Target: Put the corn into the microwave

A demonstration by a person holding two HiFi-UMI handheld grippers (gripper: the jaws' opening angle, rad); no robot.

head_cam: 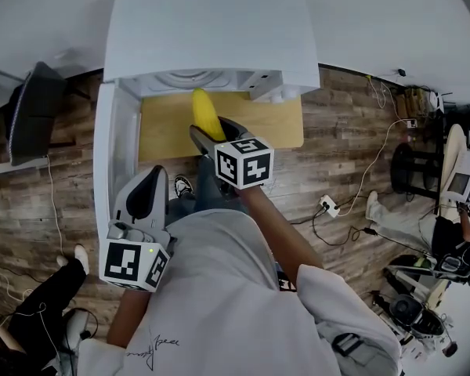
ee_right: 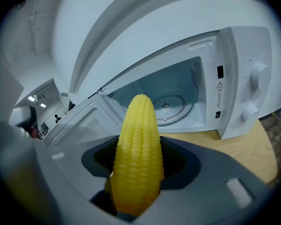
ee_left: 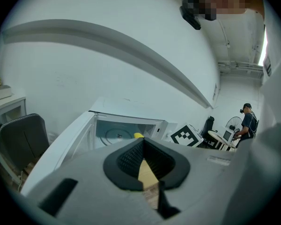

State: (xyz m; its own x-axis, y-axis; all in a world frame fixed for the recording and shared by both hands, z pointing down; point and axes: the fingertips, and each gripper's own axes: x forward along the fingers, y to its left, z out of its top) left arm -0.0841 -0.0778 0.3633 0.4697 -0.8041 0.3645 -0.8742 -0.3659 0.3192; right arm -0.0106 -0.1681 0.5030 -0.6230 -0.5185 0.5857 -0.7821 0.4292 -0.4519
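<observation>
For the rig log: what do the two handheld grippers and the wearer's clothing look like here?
Left gripper and right gripper: pale grey moulded shells, black padding at the jaws, each with a white cube of black square markers. The person wears a white short-sleeved shirt.

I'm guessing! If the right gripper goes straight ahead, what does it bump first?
Probably its corn meets the glass turntable inside the open microwave; nothing shows between, but depth is unclear.

The empty left gripper (ee_left: 143, 140), jaws together, faces the open microwave (ee_left: 116, 133).
</observation>
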